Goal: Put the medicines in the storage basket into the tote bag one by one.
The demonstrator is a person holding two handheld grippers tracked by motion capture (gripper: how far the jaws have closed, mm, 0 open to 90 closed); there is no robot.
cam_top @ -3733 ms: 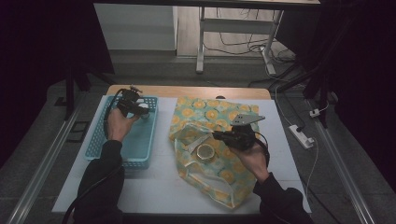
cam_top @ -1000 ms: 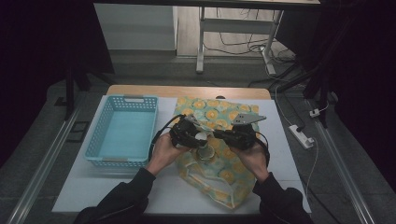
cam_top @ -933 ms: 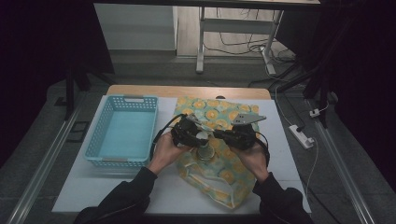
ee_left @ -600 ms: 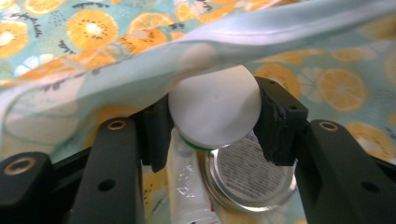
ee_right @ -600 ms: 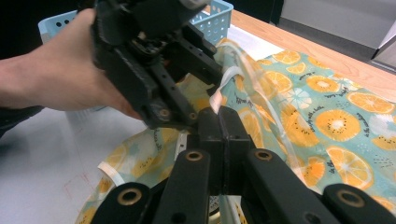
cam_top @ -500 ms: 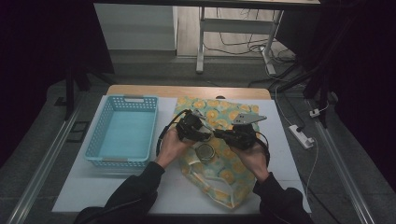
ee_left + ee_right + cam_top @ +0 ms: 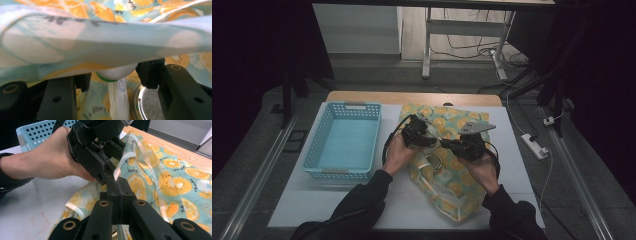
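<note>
A bag with an orange-slice print (image 7: pixel 447 185) lies on the white table. My right gripper (image 7: pixel 447 144) is shut on the bag's pale rim strip (image 7: pixel 120 166) and holds it up. My left gripper (image 7: pixel 428 137) meets it from the left, its jaws reaching under the raised rim. In the left gripper view the jaws (image 7: pixel 113 72) press on a small white bottle with a green band (image 7: pixel 117 72), beneath the bag's edge (image 7: pixel 100 45). A round metal tin (image 7: pixel 147 105) lies inside the bag below it.
A light blue perforated basket (image 7: pixel 343 142) stands to the left of the bag. The wooden table edge (image 7: pixel 412 97) runs along the far side. A power strip (image 7: pixel 534 145) and cables lie on the floor to the right.
My left gripper has come from over the blue basket to the bag's mouth, then moved a little farther in under the rim. The right gripper has kept still on the rim.
</note>
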